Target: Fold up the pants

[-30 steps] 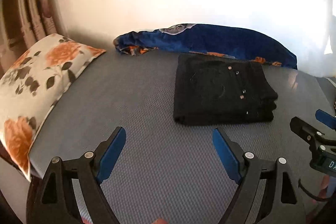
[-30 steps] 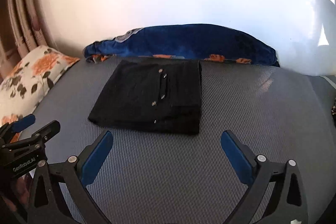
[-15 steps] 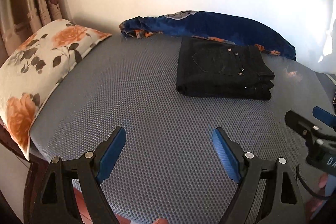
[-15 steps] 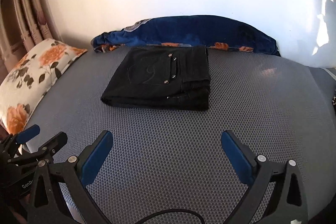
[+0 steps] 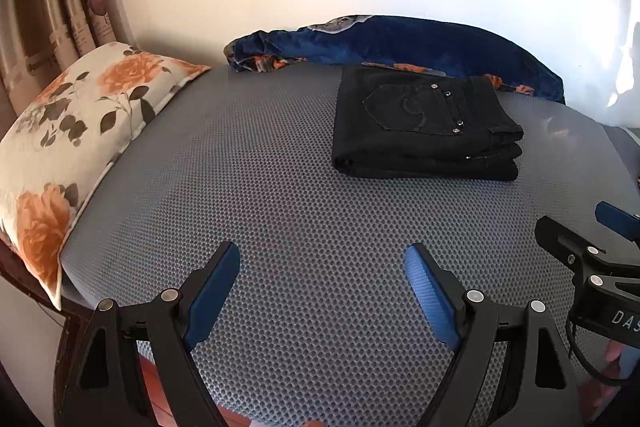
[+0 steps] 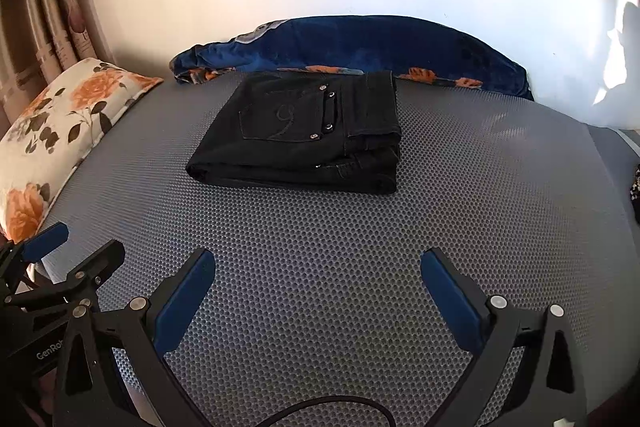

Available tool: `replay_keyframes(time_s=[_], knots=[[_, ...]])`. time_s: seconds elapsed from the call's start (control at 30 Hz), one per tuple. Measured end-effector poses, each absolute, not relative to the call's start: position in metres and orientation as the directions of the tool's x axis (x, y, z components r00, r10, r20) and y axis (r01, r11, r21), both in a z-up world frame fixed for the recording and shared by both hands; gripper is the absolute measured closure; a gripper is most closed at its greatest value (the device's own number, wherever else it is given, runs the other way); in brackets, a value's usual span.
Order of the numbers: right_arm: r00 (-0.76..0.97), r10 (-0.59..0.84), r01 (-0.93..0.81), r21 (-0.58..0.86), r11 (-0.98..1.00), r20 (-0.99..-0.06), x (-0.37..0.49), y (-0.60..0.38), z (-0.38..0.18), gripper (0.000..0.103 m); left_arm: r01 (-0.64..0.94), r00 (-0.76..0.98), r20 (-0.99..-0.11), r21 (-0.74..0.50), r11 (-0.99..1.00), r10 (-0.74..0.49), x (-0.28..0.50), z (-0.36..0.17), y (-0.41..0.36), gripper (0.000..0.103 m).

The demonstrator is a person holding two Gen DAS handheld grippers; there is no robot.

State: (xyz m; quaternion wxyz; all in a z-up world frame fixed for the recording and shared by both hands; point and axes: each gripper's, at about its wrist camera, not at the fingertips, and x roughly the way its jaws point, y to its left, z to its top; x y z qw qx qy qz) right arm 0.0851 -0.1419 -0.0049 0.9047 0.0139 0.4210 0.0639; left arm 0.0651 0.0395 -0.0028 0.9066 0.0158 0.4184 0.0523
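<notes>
The black pants (image 5: pixel 424 123) lie folded into a compact rectangle on the grey mesh mattress (image 5: pixel 280 211), back pocket up; they also show in the right wrist view (image 6: pixel 304 135). My left gripper (image 5: pixel 322 263) is open and empty, held over the mattress near its front edge, well short of the pants. My right gripper (image 6: pixel 318 269) is open and empty too, also back from the pants. Each gripper shows at the edge of the other's view: the right one (image 5: pixel 592 239) and the left one (image 6: pixel 68 251).
A floral pillow (image 5: pixel 68 147) lies along the left edge of the mattress. A rolled blue blanket (image 5: pixel 400 43) lies behind the pants against the white wall. Curtains hang at the far left. A black cable (image 6: pixel 332 407) loops below my right gripper.
Both grippers have drawn back from the folded pants and dropped lower toward the front edge of the mattress. The pants have not moved. Both stay open.
</notes>
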Motion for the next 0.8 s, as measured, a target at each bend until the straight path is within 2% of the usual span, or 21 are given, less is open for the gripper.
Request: replay_keyframes(time_s=[0.8], knots=[[0.607,0.121,-0.102,0.074,0.992,-0.786,0.090,-0.140,-0.014,0.001,-0.077,0.628,-0.769,0.093,0.993,0.121,0.066,-0.014,0.036,0.018]])
